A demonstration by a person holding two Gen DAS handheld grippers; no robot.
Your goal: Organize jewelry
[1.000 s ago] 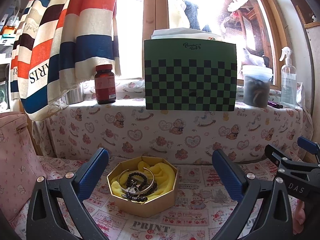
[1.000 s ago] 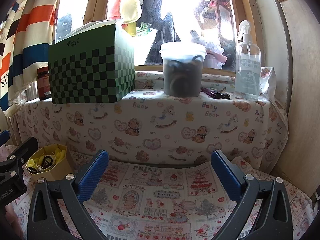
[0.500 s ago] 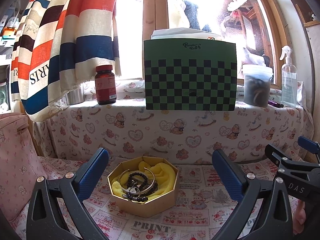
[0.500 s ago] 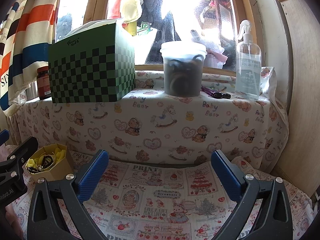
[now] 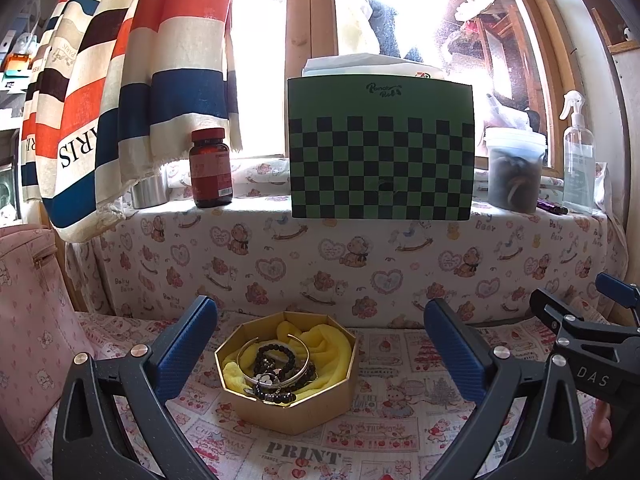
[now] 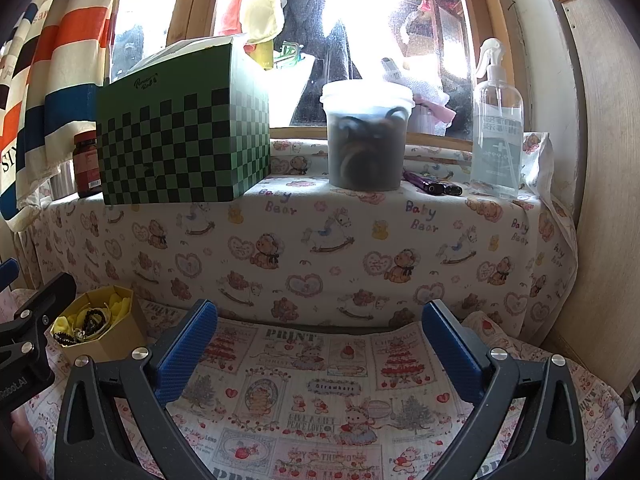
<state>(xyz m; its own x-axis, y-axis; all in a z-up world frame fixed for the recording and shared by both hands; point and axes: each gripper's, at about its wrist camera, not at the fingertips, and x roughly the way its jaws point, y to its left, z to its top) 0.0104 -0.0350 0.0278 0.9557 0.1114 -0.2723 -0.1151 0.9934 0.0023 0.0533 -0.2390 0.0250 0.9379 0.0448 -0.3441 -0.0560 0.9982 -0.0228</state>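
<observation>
While the left gripper (image 5: 320, 354) hangs with jaws spread wide and empty, the gold octagonal box (image 5: 294, 404) sits between them at lower centre, slightly left, touching neither. Inside lie a silver bangle (image 5: 248, 350) and black bead bracelets (image 5: 276, 360), possibly tangled, on yellow cloth (image 5: 332, 346). Further right, the right gripper (image 6: 320, 354) gapes over the printed surface (image 6: 320, 412), box at its lower left.

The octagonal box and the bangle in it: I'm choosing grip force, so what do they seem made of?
The octagonal box looks like matte gold-coloured cardboard, with thin, flat walls. The bangle appears to be polished silver-toned metal, a thin band that glints; I cannot tell the alloy.
</observation>
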